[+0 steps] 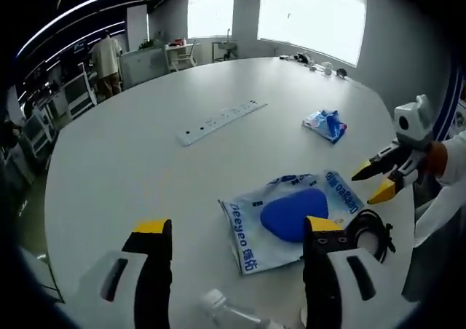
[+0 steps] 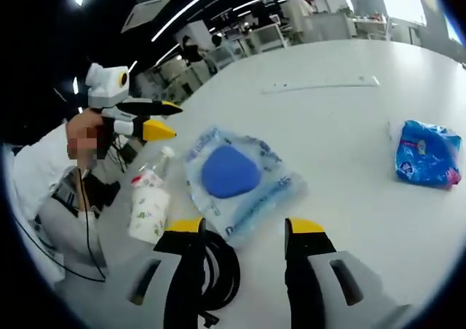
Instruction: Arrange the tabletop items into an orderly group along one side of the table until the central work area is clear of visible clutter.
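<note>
Your right gripper, jaws wide and empty, sits over the black cable at the counter edge, the blue-pad pouch straight ahead, nearer it than the equally wide left gripper.

You have one clear plastic pouch with a blue oval insert at the centre of the white round table, and one small crumpled blue packet at two o'clock from it. Count one long white power strip at eleven o'clock, one clear plastic bottle with a printed label, and one coiled black cable.
</note>
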Demonstrator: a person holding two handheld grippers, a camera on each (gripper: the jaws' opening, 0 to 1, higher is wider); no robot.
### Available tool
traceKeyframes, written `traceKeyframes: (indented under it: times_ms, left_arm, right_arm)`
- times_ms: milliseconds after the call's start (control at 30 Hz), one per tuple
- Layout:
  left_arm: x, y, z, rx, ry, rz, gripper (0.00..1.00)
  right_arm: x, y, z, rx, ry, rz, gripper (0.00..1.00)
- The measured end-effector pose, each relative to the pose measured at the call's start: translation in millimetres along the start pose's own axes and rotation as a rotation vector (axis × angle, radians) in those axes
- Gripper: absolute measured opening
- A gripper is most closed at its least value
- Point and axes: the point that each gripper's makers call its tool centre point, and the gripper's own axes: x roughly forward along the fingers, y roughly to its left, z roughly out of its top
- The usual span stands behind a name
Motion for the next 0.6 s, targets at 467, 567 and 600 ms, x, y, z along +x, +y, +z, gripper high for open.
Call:
traceKeyframes:
  times_ms: [467,567,600]
  left_arm:
    - [26.1,0.7,-10.7,0.047,0.072,-0.003,0.58]
    - [33.0,-0.2,-14.9,0.048,0.091,-0.007,0.54]
    - [34.6,0.2,-17.2,0.056,0.105,-0.005,0.5]
  right_arm:
    - [12.4,1.0,-9.8,0.037,0.026,0.011,0.25]
    - [14.4,4.1,-13.7,0.045,0.039,0.019,0.18]
    - [15.1,4.7,-16.0,0.04,0.047,0.018,0.15]
